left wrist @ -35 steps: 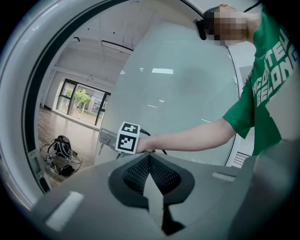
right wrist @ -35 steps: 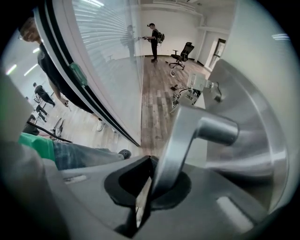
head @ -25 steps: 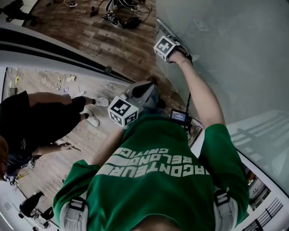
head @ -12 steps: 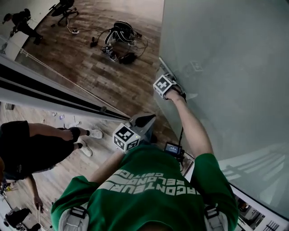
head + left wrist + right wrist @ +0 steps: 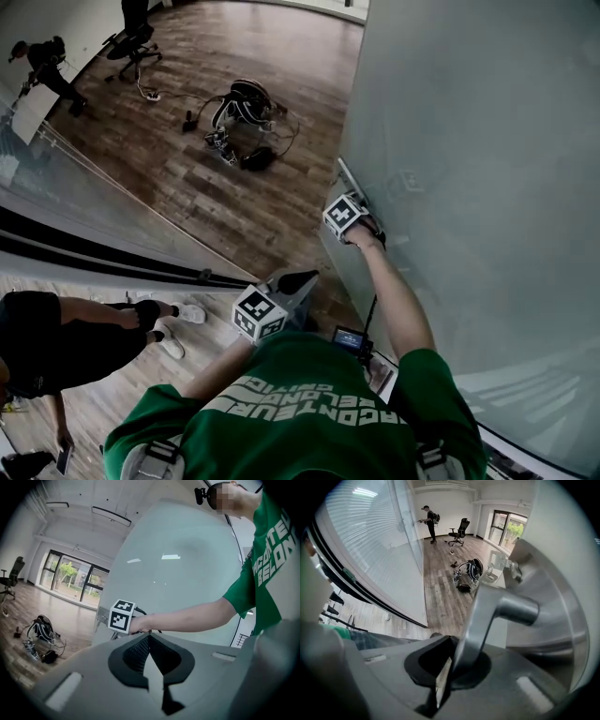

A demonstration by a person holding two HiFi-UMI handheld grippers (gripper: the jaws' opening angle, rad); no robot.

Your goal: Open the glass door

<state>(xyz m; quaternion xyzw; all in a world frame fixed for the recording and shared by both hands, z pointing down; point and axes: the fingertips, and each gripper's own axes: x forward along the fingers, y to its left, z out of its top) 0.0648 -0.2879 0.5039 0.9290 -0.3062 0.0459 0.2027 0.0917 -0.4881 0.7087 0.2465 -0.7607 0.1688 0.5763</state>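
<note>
The right gripper (image 5: 457,665) had its jaws clamped on the metal lever handle (image 5: 487,616) at the edge of the frosted glass door (image 5: 469,169). The left gripper (image 5: 149,641), its jaws together with nothing between them, hung near that door without touching it.

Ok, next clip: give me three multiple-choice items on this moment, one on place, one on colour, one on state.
1. Where are the right tongs? A free in the air; B on the door handle; C against the person's leg.
2. The person's shirt is: A red; B white; C green.
3. The left tongs are: A shut and empty; B shut on a cloth; C wide open.
Key: B, the metal lever is clamped between them in the right gripper view; C, green shows plainly in the head view; A, the jaws meet with nothing between.
</note>
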